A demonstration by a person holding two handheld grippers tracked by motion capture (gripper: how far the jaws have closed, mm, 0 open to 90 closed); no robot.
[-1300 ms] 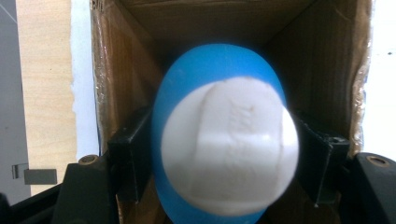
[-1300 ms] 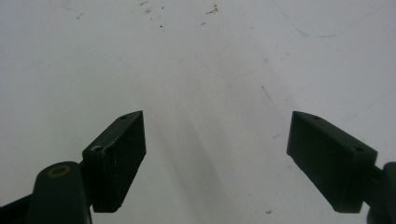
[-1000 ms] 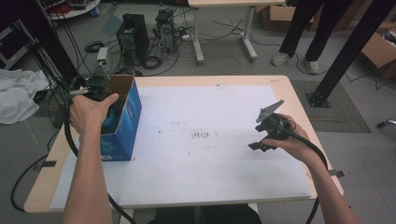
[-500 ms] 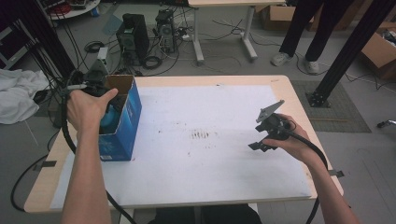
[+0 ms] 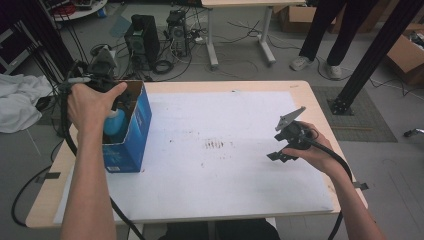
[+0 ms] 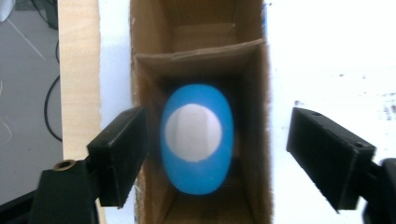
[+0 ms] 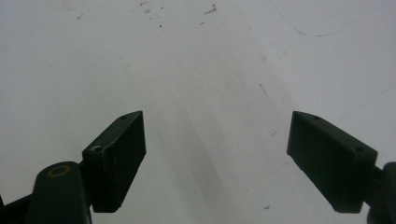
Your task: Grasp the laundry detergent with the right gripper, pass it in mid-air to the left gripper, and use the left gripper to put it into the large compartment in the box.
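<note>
Black claws, blocky jaws, brass screws, trailing black cables

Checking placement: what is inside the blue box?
A blue bottle with a white cap stands in the blue box, behind a cardboard divider. Its lower body and the box floor are hidden.
</note>
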